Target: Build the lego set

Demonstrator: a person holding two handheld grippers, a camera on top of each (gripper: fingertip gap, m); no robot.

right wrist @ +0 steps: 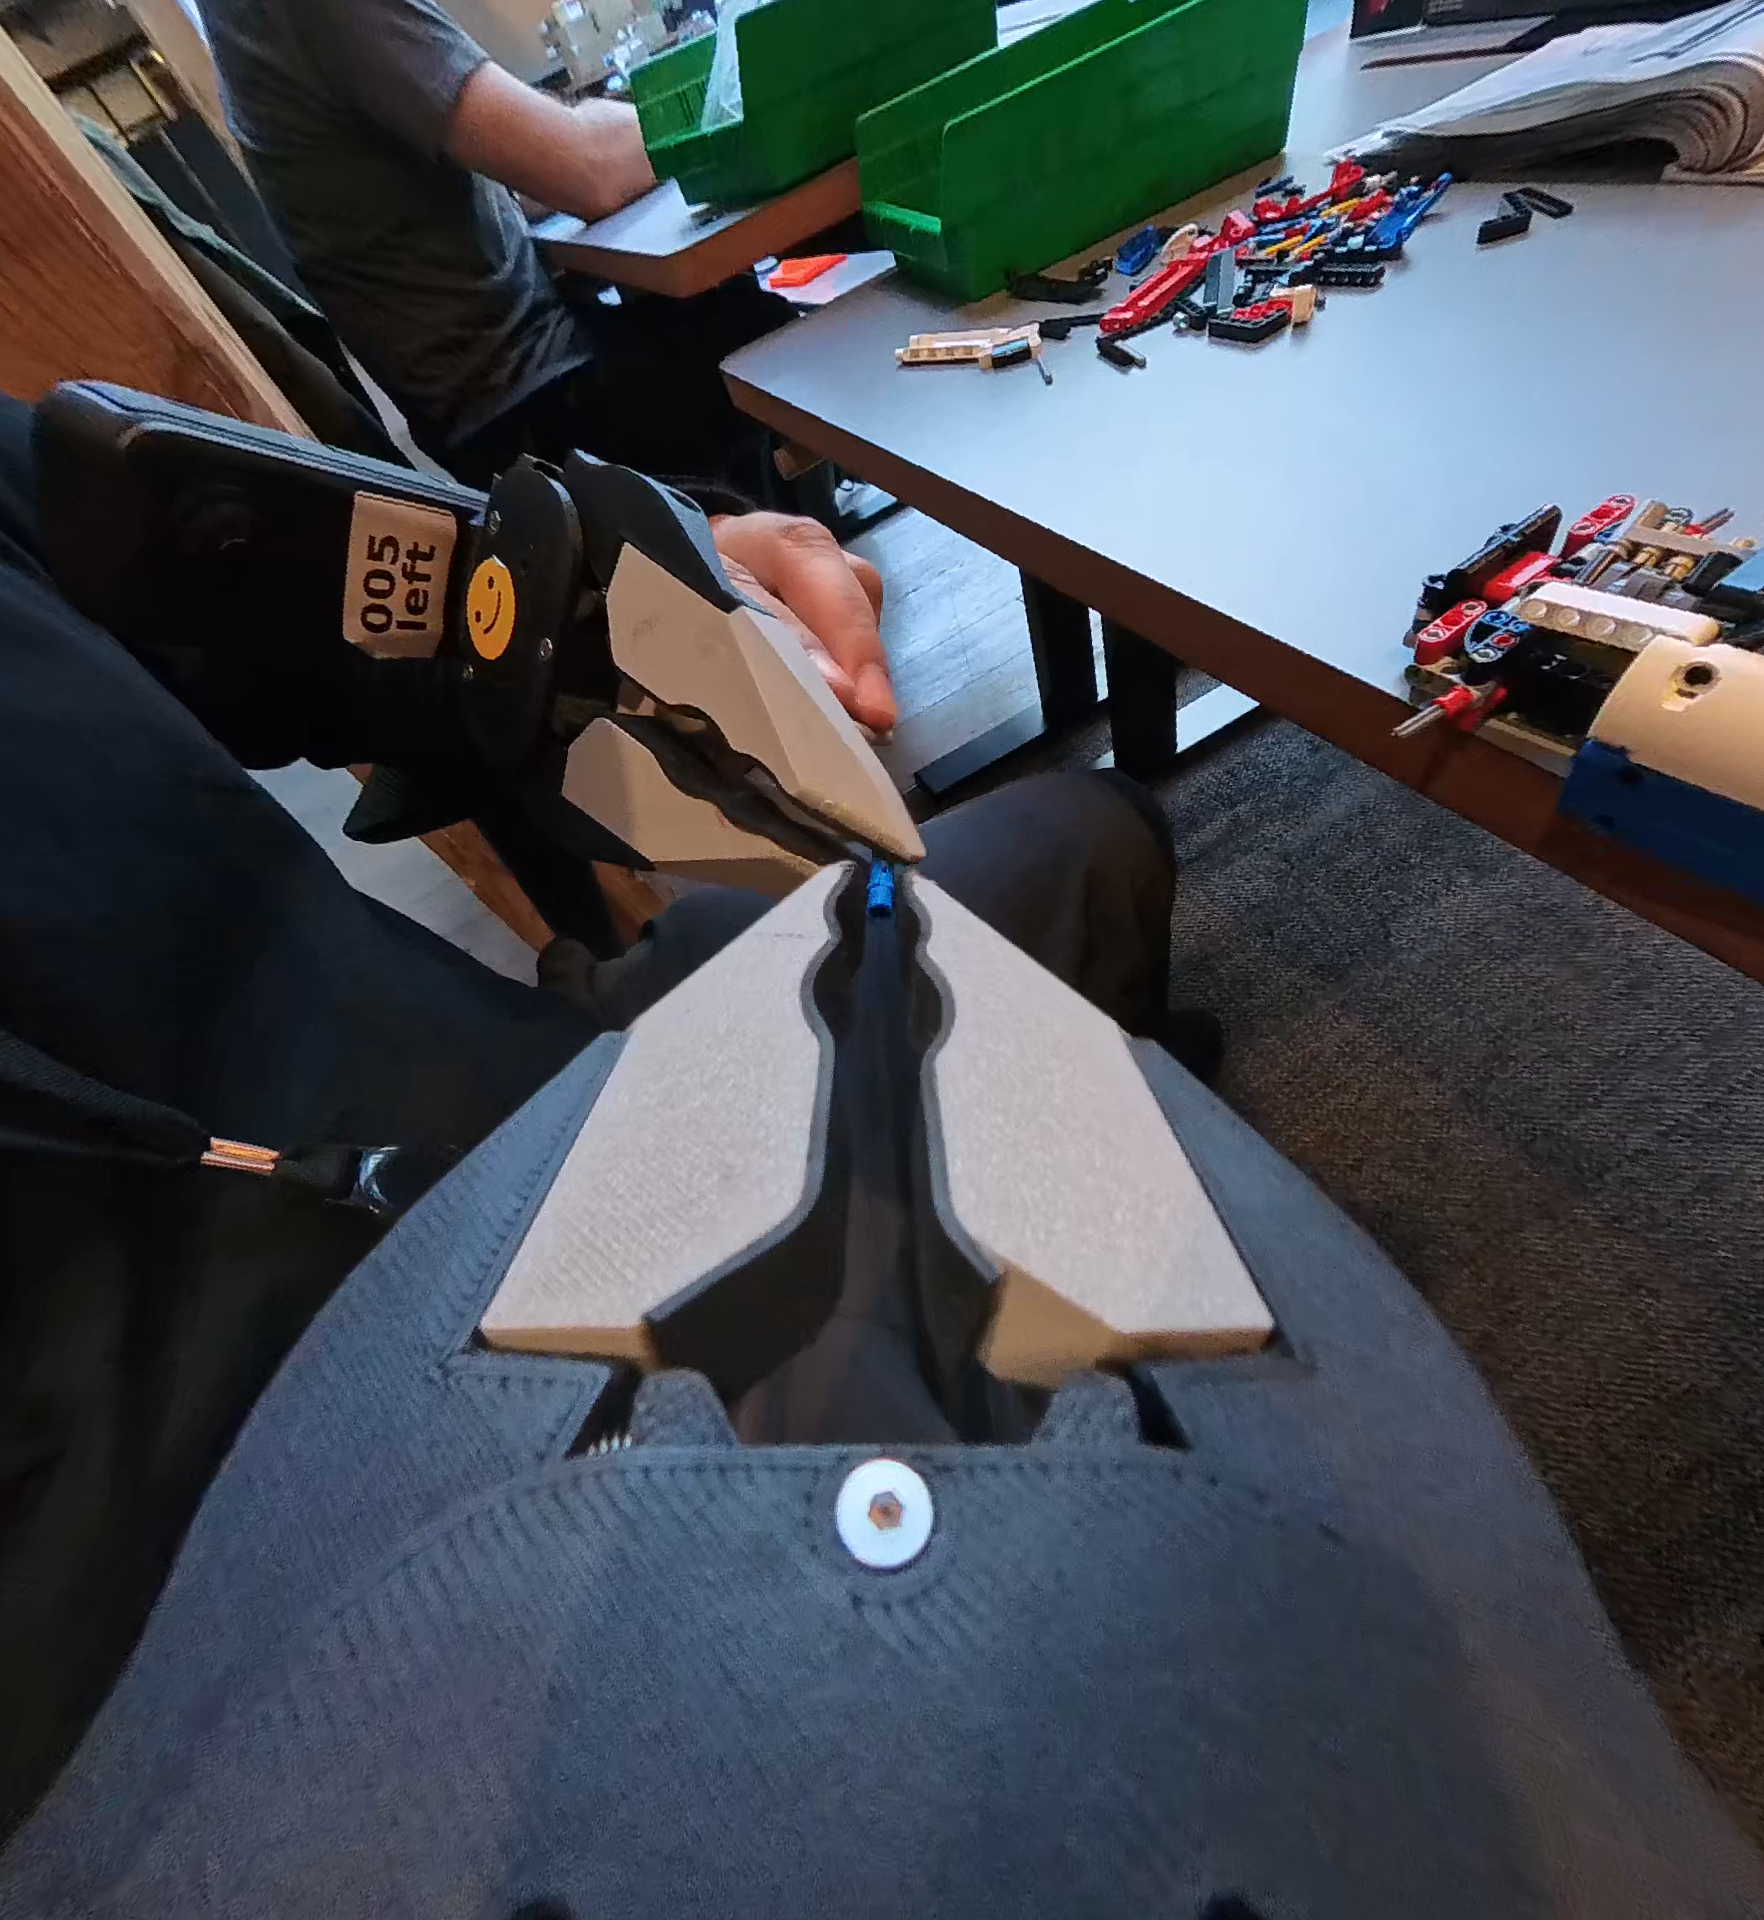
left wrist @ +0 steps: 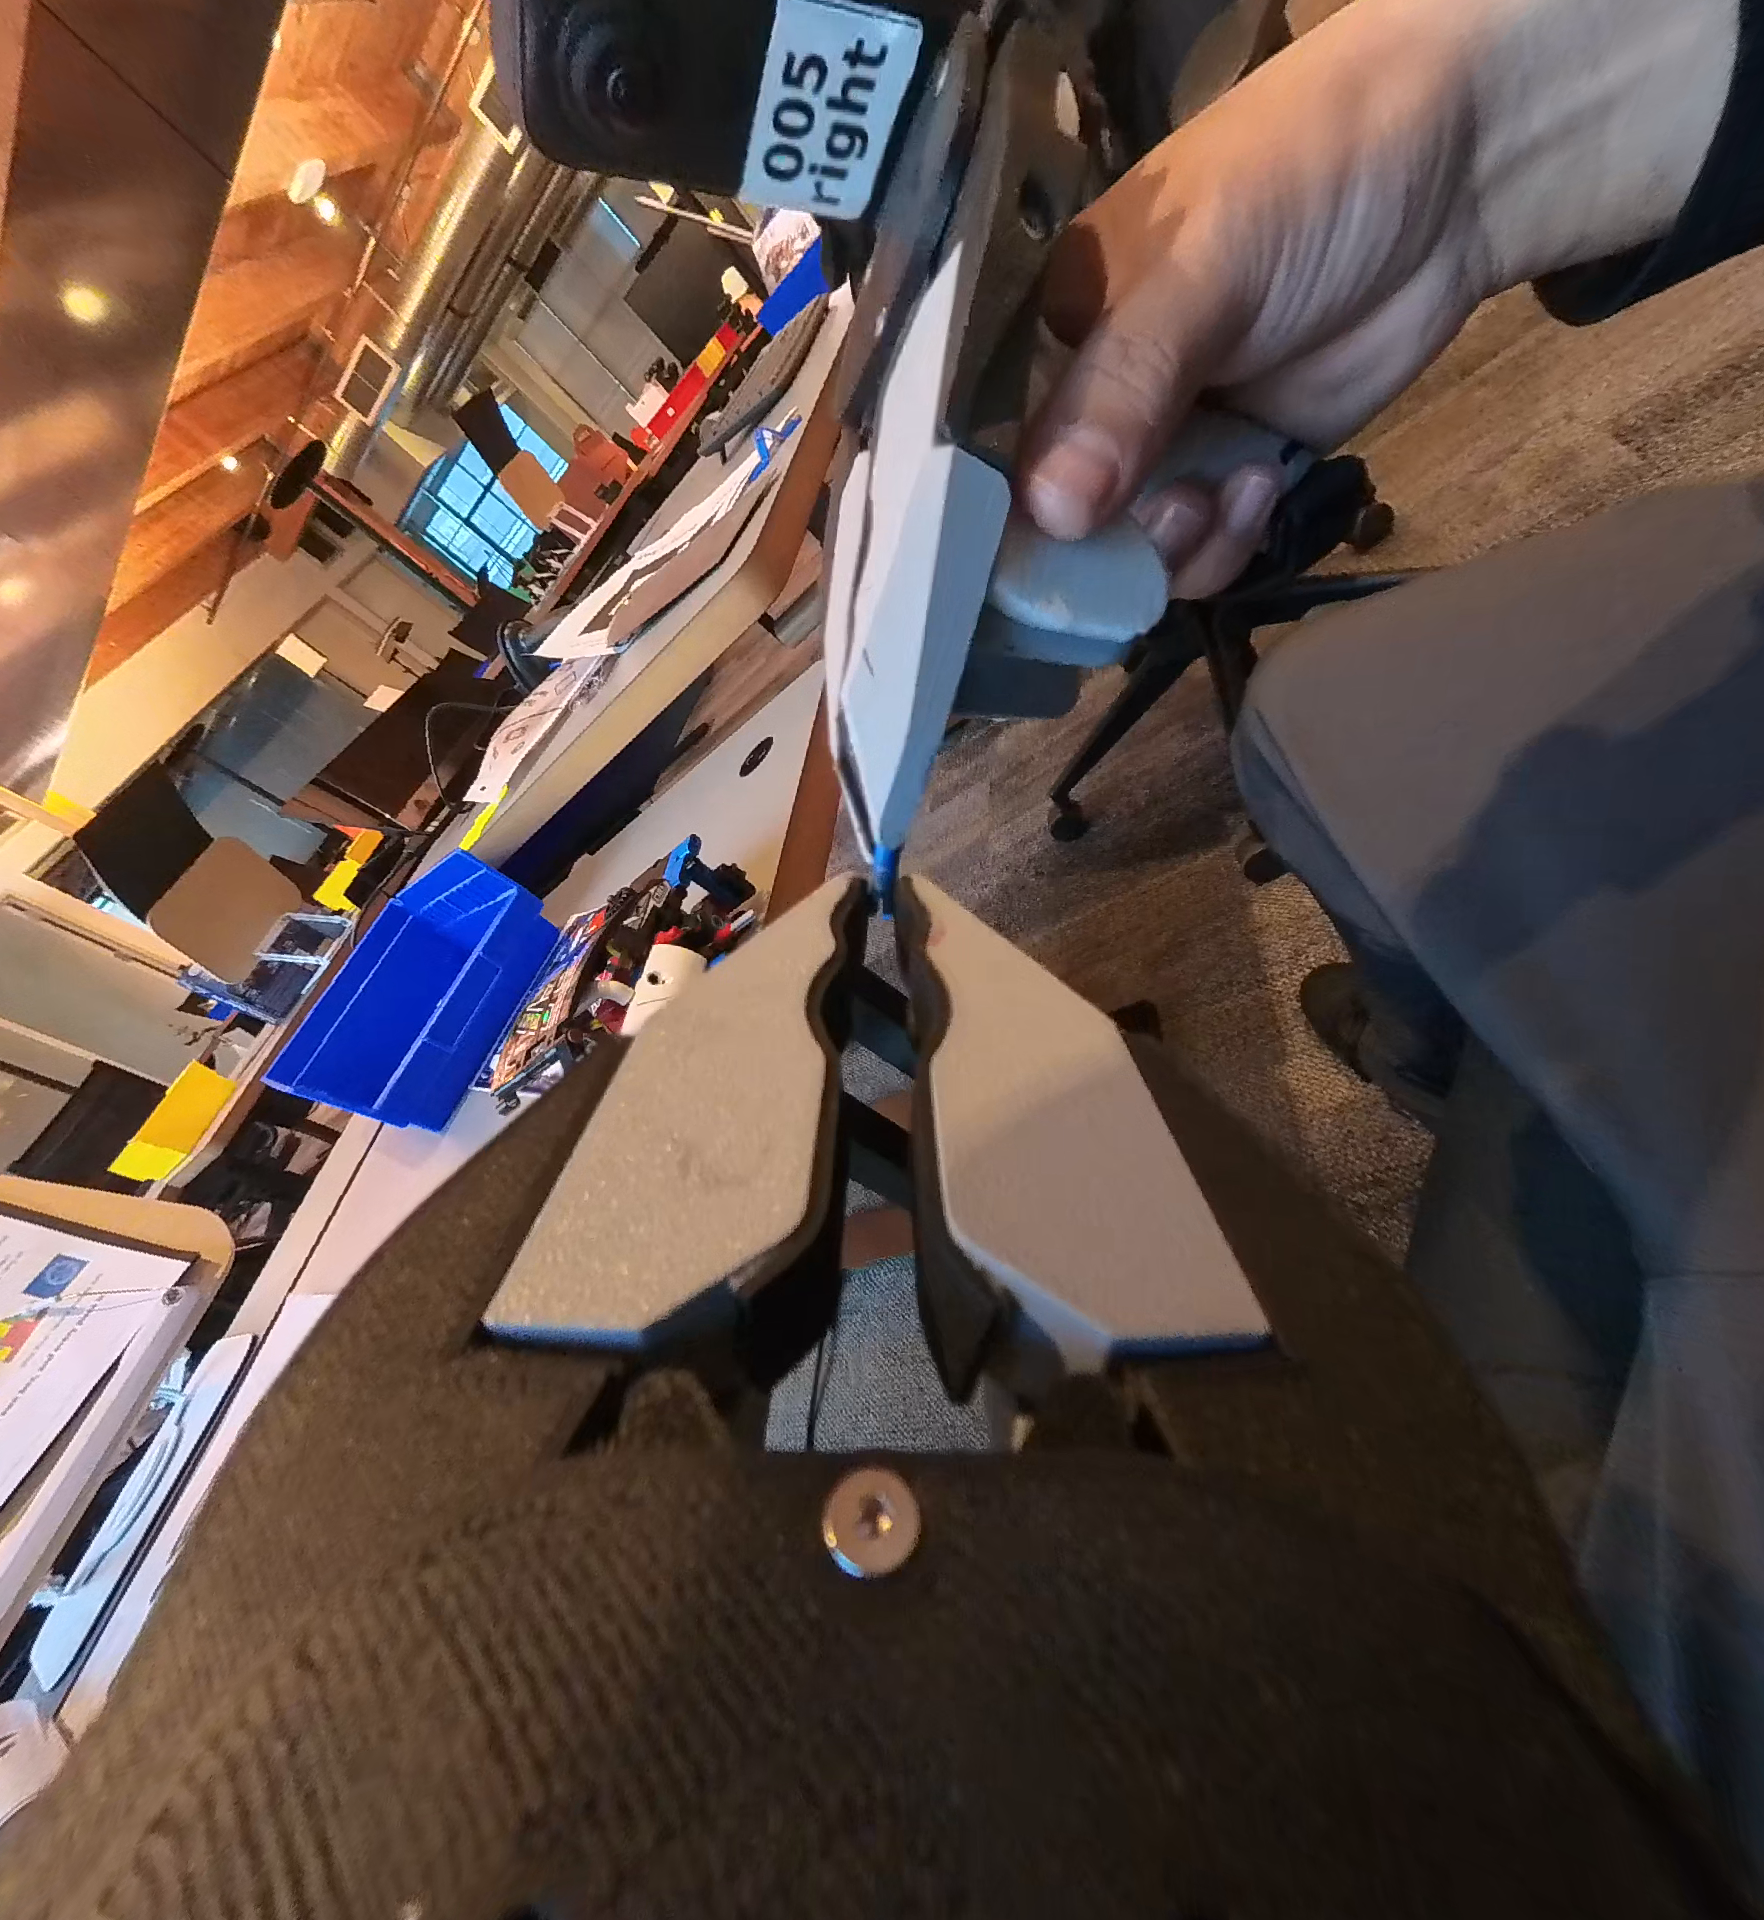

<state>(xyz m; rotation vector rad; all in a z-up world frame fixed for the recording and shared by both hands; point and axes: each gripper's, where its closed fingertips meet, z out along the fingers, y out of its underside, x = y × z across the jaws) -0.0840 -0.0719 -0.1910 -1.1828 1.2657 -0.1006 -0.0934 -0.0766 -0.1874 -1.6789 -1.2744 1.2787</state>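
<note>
A small blue Lego pin (right wrist: 878, 889) is held in the air over my lap, away from the table. My right gripper (right wrist: 879, 881) is shut on one end of it. My left gripper (left wrist: 885, 891) meets it tip to tip and is shut on the other end of the pin (left wrist: 886, 864). The left gripper also shows in the right wrist view (right wrist: 897, 847), coming in from the left. The right gripper shows in the left wrist view (left wrist: 883, 836), coming down from above. A partly built model (right wrist: 1626, 665) with white and blue parts lies at the table's near edge.
A grey table (right wrist: 1273, 468) carries a pile of loose Lego pieces (right wrist: 1273, 260), green bins (right wrist: 1065, 135) and an open instruction booklet (right wrist: 1636, 94). A seated person (right wrist: 410, 187) is at the back left. A blue bin (left wrist: 421, 997) stands on the table. Less than 4 cm separates the two grippers' tips.
</note>
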